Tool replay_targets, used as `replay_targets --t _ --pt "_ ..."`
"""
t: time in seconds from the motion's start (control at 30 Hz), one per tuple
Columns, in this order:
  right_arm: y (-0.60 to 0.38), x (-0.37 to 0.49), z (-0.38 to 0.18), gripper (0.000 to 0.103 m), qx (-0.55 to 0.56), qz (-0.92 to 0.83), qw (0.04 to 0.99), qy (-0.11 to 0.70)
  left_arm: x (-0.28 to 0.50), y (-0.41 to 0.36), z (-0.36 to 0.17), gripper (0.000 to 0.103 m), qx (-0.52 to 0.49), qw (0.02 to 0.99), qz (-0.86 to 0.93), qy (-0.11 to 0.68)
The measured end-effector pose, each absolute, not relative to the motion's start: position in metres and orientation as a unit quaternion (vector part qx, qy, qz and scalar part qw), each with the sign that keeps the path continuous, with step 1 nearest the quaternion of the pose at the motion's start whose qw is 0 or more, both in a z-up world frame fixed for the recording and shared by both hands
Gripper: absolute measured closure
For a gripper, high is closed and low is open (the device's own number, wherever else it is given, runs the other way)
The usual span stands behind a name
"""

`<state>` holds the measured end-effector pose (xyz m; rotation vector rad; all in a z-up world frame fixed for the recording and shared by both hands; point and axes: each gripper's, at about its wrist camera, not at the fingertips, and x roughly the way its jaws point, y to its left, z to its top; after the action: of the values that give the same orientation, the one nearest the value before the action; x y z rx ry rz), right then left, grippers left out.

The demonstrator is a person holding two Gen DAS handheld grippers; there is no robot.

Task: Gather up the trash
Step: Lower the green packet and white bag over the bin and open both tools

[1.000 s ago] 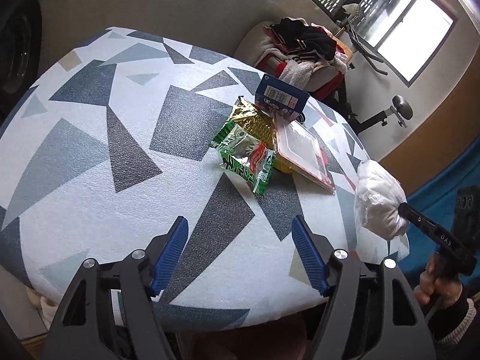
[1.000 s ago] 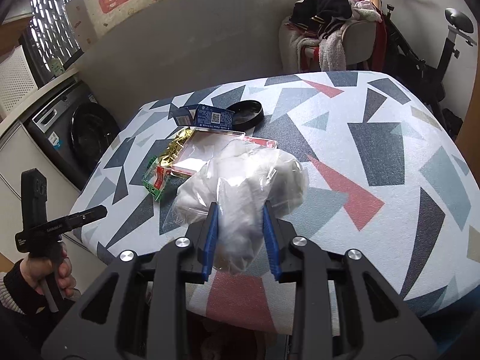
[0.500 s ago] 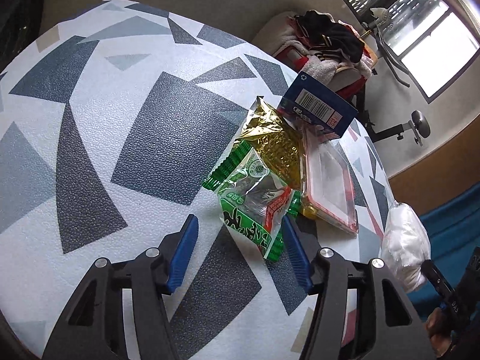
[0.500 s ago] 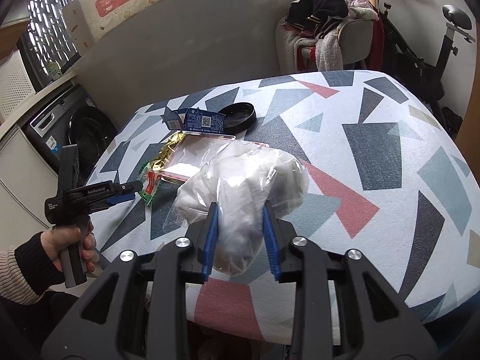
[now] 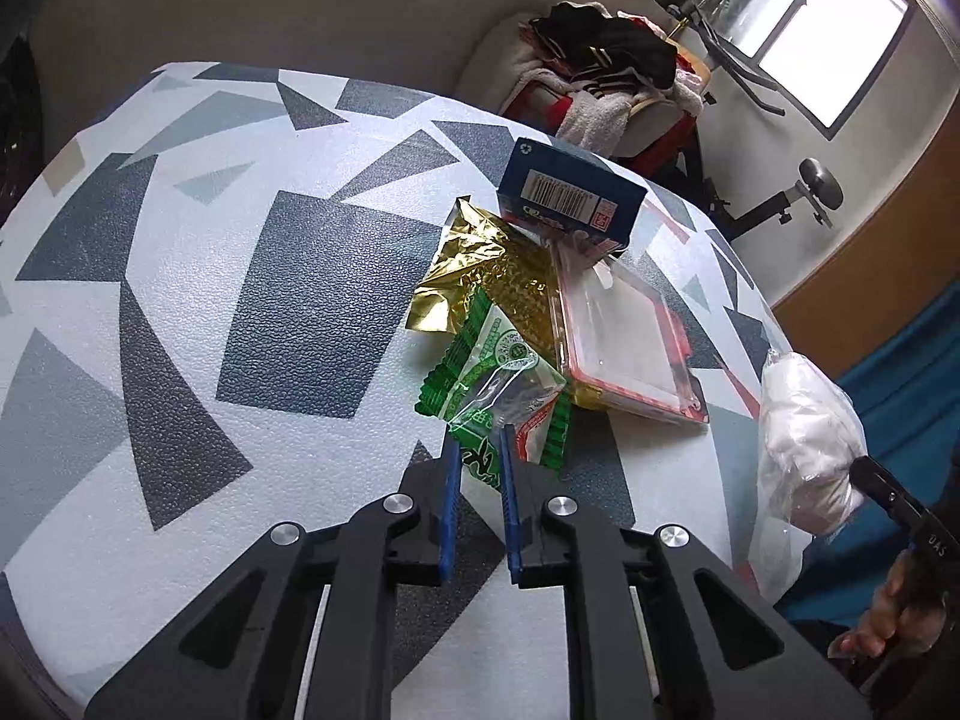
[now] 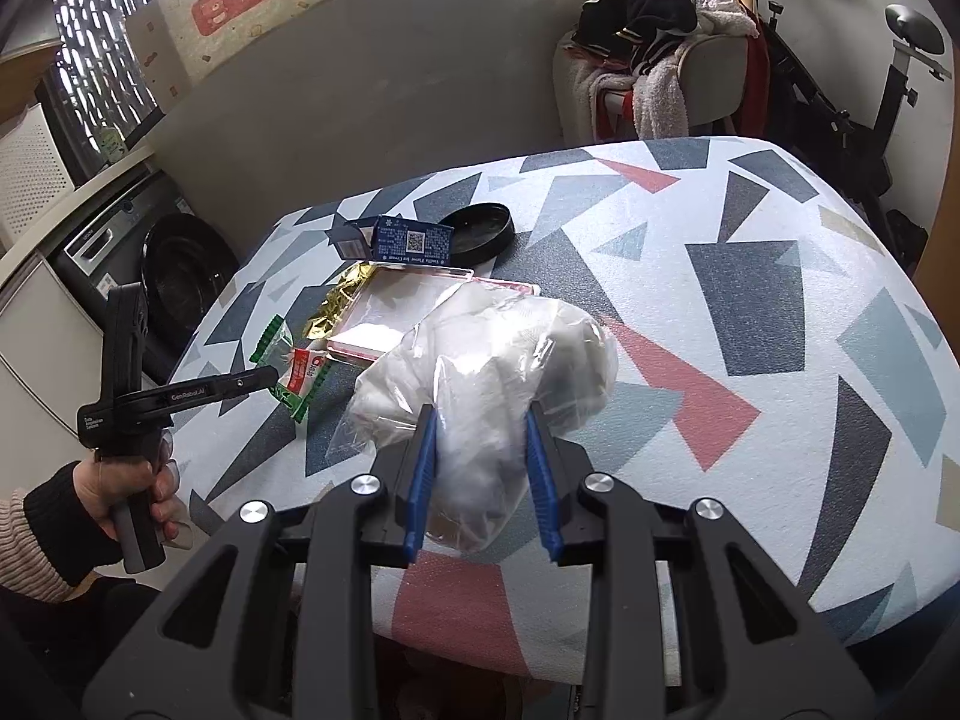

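A green snack wrapper (image 5: 504, 378) lies on the patterned table (image 5: 240, 300), and my left gripper (image 5: 479, 441) is shut on its near edge. The right wrist view shows the same grip from the side, with the left gripper (image 6: 267, 377) on the wrapper (image 6: 300, 375). My right gripper (image 6: 480, 414) is shut on a clear plastic bag stuffed with white paper (image 6: 492, 360), held just above the table's near edge; the bag (image 5: 804, 420) shows at the right of the left wrist view. Behind the wrapper lie a gold foil wrapper (image 5: 480, 276), a clear red-rimmed tray (image 5: 624, 342) and a blue carton (image 5: 570, 198).
A black round lid (image 6: 480, 231) sits beyond the carton. A chair heaped with clothes (image 6: 654, 42) and an exercise bike (image 6: 900, 78) stand past the table's far side. A washing machine (image 6: 150, 264) is to the left. A hand (image 6: 126, 480) holds the left gripper's handle.
My left gripper moved forward over the table to the green wrapper and its jaws went from wide open to shut on it. The right gripper and its bag stayed still.
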<state>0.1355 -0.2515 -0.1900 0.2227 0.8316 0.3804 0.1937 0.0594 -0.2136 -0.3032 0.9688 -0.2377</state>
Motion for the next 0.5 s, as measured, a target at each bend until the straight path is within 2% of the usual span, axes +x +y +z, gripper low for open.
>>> replay_targets --t 0.5 --pt "-0.243 0.1 -0.169 0.072 0.094 0.196 0.896 0.386 0.065 0.029 -0.197 0.091 -0.053 0.87 -0.182 0.456"
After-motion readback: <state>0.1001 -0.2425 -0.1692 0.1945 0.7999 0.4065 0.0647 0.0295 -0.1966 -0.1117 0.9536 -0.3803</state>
